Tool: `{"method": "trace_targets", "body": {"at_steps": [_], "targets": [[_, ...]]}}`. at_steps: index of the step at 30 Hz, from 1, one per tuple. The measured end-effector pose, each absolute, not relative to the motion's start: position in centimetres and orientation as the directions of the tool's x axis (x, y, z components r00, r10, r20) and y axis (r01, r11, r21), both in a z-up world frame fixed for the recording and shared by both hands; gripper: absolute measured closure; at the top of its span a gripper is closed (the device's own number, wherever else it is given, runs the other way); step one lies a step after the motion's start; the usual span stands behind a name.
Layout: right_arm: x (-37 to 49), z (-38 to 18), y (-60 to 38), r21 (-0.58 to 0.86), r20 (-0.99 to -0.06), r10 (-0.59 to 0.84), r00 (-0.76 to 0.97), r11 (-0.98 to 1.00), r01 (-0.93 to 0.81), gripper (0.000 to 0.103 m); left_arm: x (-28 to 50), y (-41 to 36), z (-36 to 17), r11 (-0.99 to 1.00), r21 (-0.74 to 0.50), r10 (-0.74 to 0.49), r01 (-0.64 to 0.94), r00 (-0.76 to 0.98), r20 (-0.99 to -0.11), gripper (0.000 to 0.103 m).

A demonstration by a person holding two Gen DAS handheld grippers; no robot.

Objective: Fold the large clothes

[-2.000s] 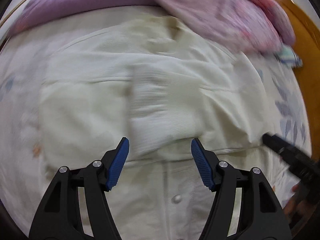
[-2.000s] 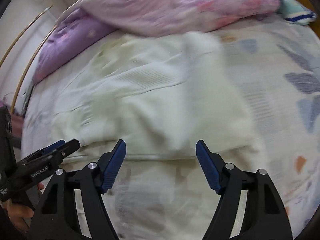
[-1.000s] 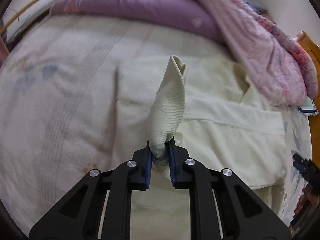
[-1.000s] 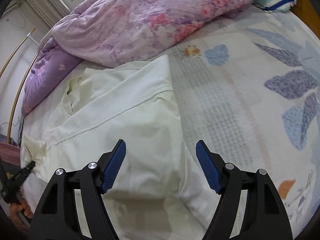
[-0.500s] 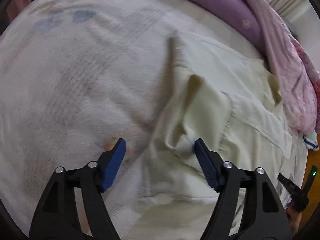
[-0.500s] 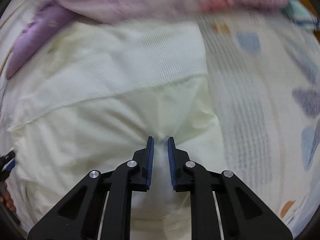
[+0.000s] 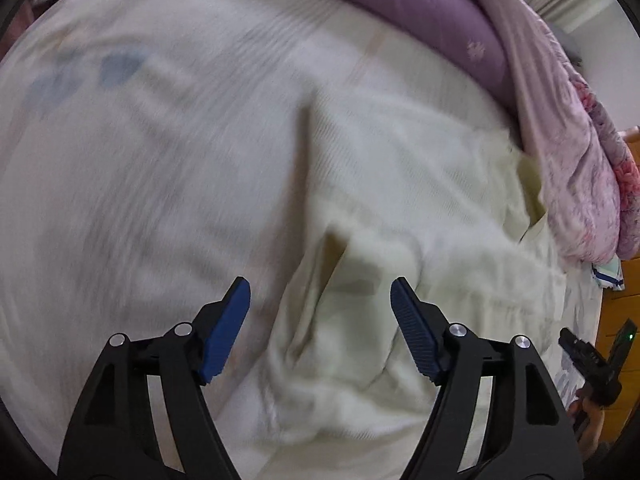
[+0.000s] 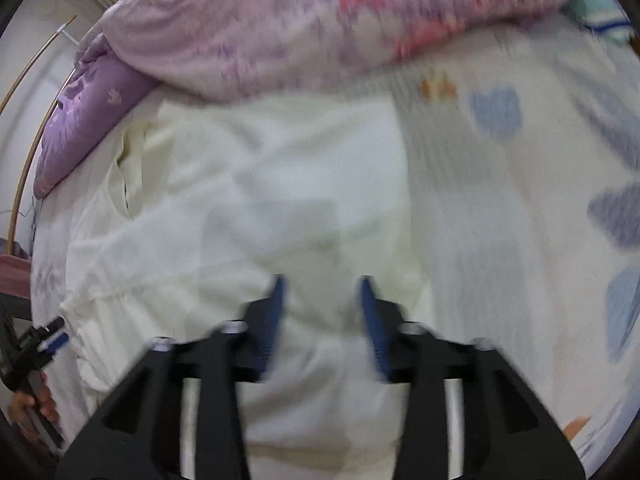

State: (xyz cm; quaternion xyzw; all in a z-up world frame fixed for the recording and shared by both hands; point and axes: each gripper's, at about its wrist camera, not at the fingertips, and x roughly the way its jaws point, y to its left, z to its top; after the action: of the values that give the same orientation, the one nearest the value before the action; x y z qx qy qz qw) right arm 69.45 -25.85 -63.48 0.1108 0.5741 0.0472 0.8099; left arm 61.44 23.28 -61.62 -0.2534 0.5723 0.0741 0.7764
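Note:
A large cream ribbed garment (image 7: 420, 240) lies partly folded on the bed, and also fills the middle of the right wrist view (image 8: 248, 216). My left gripper (image 7: 320, 316) is open and empty, hovering over the garment's left edge where a crumpled fold sits. My right gripper (image 8: 322, 304) is blurred, its jaws partly apart, over the garment's right side; nothing is held between them. The right gripper also shows at the far right of the left wrist view (image 7: 588, 360), and the left gripper at the far left of the right wrist view (image 8: 44, 340).
A purple and pink floral duvet (image 8: 320, 20) is heaped along the far edge of the bed, also in the left wrist view (image 7: 560, 120). The patterned bedsheet (image 8: 540, 200) extends right of the garment. A wooden bed frame (image 7: 624, 280) stands at the right.
My left gripper let go of the sleeve end it held and opened over the crumpled fold. My right gripper, shut on the garment half a second ago, has opened and pulled back.

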Motion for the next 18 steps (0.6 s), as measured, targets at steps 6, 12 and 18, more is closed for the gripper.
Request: {"method": "trace_targets", "body": {"at_steps": [6, 12, 18], "targets": [[76.4, -63.5, -25.3, 0.059, -0.941, 0.090, 0.327, 0.993, -0.103, 0.052, 69.2, 23.7, -61.6, 0.929, -0.199, -0.107, -0.311, 0.289, -0.951, 0.029], [81.7, -65.9, -20.8, 0.039, -0.961, 0.118, 0.250, 0.954, -0.298, 0.047, 74.5, 23.1, -63.2, 0.975, -0.118, -0.072, -0.186, 0.238, -0.969, 0.029], [85.4, -69.4, -19.6, -0.038, -0.984, 0.028, 0.179, 0.935, -0.352, 0.032, 78.1, 21.7, -65.7, 0.998, 0.002, 0.013, -0.062, 0.173, -0.985, 0.017]]}}
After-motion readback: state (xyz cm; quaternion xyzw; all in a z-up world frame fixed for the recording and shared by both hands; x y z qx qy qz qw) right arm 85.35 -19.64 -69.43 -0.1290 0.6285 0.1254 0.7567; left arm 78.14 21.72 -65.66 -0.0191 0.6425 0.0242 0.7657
